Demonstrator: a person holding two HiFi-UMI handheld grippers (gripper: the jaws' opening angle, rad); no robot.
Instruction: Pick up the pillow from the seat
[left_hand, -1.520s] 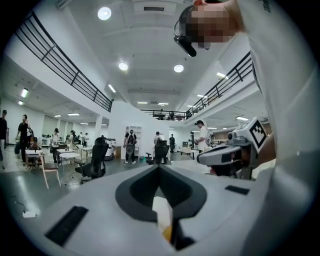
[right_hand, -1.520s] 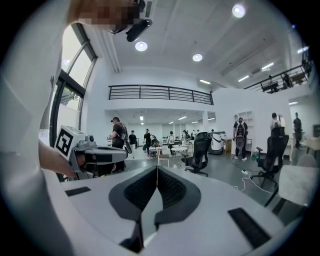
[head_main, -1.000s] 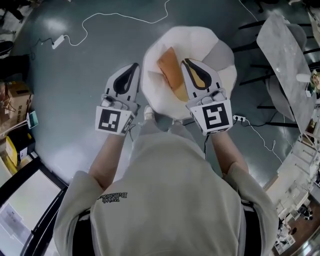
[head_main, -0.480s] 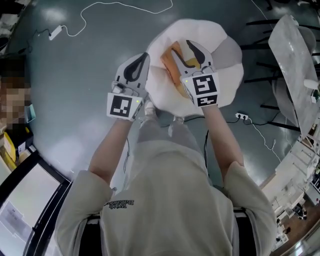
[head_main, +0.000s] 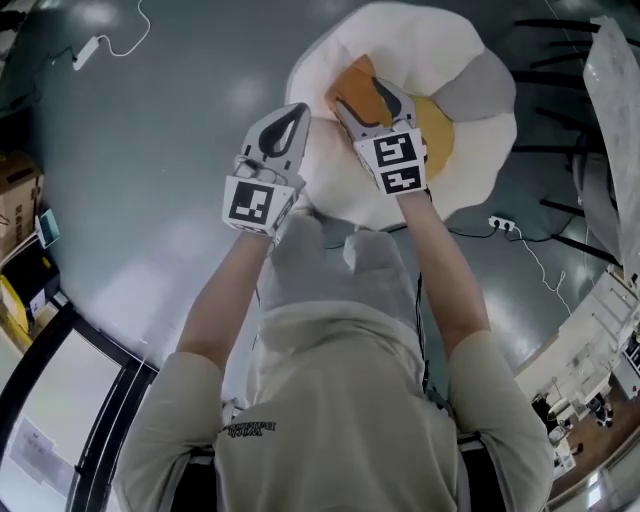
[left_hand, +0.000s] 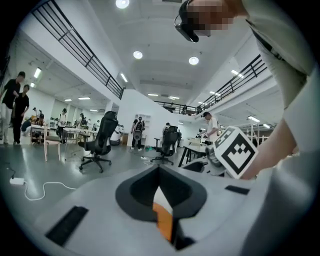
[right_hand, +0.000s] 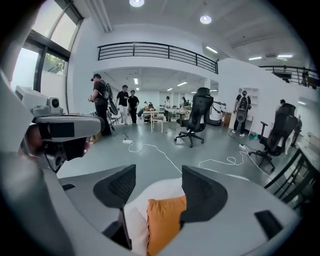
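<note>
An orange pillow (head_main: 351, 84) lies on a round white seat (head_main: 400, 30) with a yellow middle, seen in the head view. My right gripper (head_main: 372, 98) hovers right over the pillow, and its jaws are opening. In the right gripper view the pillow (right_hand: 162, 220) sits between the right gripper's (right_hand: 159, 185) fingers, brushing the right one and apart from the left one. My left gripper (head_main: 290, 115) is at the seat's left edge with its jaws together. In the left gripper view only a sliver of orange shows below the left gripper's (left_hand: 160, 172) tips.
Grey floor surrounds the seat, with a white cable (right_hand: 160, 152) and a power strip (head_main: 502, 224) on it. Office chairs (right_hand: 197, 117) and several people stand farther off. Cardboard boxes (head_main: 15, 200) are at the left, a pale table (head_main: 615, 100) at the right.
The right gripper's jaws have gone from shut to spread apart over the pillow. Both grippers have moved forward, farther from my body, and the seat now sits higher in the head view.
</note>
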